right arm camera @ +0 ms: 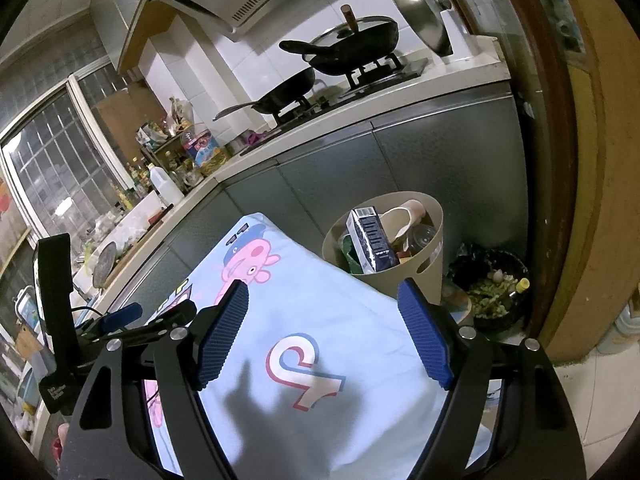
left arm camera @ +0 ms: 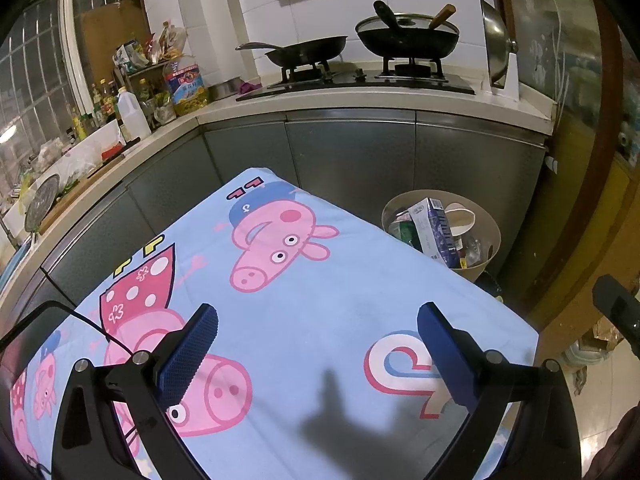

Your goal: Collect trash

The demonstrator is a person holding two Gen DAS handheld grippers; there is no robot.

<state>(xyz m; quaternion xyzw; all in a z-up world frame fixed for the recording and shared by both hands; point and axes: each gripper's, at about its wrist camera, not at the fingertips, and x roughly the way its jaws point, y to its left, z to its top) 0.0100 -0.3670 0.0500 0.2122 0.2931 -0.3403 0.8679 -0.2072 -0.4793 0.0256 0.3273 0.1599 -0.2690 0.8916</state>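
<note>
A beige trash bin (left arm camera: 490, 254) (right arm camera: 434, 240) stands on the floor past the table's far right corner. In it are a blue-and-white carton (left arm camera: 434, 232) (right arm camera: 370, 240), a paper cup (left arm camera: 460, 218) (right arm camera: 404, 216) and other scraps. The table wears a light blue cartoon-pig cloth (left arm camera: 320, 280) (right arm camera: 320, 320) with no trash showing on it. My left gripper (left arm camera: 316, 312) hovers open over the cloth, nothing between its blue pads. My right gripper (right arm camera: 323, 286) is open too, pointing toward the bin with empty jaws. The left gripper's finger (right arm camera: 120, 316) shows at the right wrist view's left.
A black-lined bucket of food scraps (right arm camera: 496, 292) sits right of the beige bin. Grey cabinets (left arm camera: 352, 148) and a counter with a gas stove (left arm camera: 360, 80), two pans and bottles (left arm camera: 132, 114) lie beyond the table. A wooden door frame (right arm camera: 568, 160) rises at the right.
</note>
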